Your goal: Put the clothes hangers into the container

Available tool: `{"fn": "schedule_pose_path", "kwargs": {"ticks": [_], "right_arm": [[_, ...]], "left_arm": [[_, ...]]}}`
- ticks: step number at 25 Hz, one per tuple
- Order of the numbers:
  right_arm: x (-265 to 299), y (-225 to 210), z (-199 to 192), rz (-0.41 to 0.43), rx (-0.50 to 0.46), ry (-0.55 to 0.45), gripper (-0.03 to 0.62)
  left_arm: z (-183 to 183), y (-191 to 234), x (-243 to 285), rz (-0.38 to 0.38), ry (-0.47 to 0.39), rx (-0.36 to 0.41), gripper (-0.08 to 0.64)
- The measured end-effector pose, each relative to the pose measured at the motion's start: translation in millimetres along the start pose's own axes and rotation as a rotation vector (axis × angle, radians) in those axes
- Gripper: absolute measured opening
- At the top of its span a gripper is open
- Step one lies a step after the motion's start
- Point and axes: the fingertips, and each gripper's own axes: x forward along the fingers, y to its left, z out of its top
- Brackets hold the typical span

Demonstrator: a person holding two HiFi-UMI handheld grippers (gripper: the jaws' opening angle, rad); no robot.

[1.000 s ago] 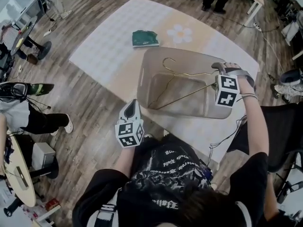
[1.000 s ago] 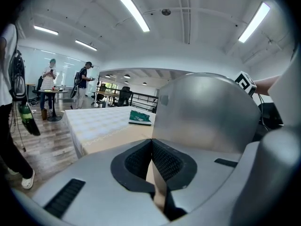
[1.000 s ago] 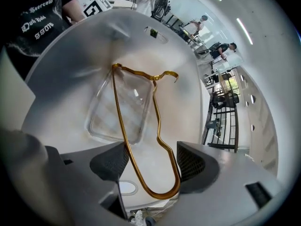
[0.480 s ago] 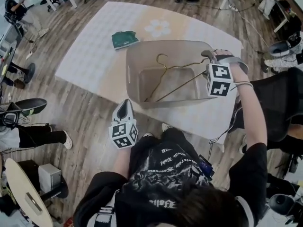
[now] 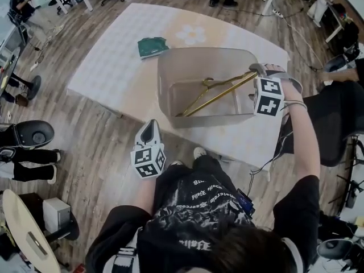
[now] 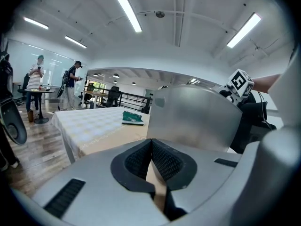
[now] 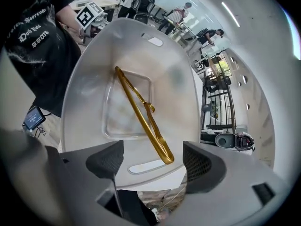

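Nearest the person, the left gripper (image 6: 151, 142) has its jaws pressed together on nothing. The right gripper (image 7: 153, 158) hovers at the right rim of the translucent grey plastic container (image 5: 199, 51). Its jaws stand wide apart, clear of the gold wire clothes hanger (image 5: 227, 89). The hanger lies inside, its long axis slanting from that rim down to the near-left floor corner.
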Motion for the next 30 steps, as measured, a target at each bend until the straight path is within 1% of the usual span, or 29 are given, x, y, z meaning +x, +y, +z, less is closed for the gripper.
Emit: {"fn": "schedule_pose_path", "kwargs": {"ticks": [3, 8, 13, 17, 20, 22, 24, 28, 30], "right_arm": [[-14, 0, 8, -0.033, 0.046, -0.048, 0.402], [-51, -1, 25, -0.144, 0.205, -0.212, 0.4], [-87, 15, 30, -0.205, 0.42, -0.396, 0.396], [-108, 28, 27, -0.287, 0.565, -0.504, 0.396], [-117, 40, 23, -0.357, 0.713, -0.584, 0.387], [-121, 54, 21, -0.394, 0.806, -0.623, 0.379], [-119, 70, 23, -0.414, 0.885, -0.648, 0.379], [-103, 104, 27, -0.437, 1.044, -0.674, 0.379], [-92, 122, 29, -0.433, 1.135, -0.681, 0.379]], "left_arm": [[2, 0, -4, -0.016, -0.006, 0.005, 0.02], [3, -2, -13, -0.061, -0.009, 0.024, 0.02], [4, -16, -17, -0.138, -0.024, 0.068, 0.02], [5, -33, -20, -0.205, -0.039, 0.093, 0.02], [6, -45, -22, -0.251, -0.05, 0.093, 0.02], [7, -54, -27, -0.285, -0.063, 0.095, 0.02], [9, -64, -31, -0.321, -0.073, 0.099, 0.02], [3, -85, -38, -0.389, -0.072, 0.12, 0.02], [-2, -92, -38, -0.415, -0.064, 0.123, 0.02]]}}
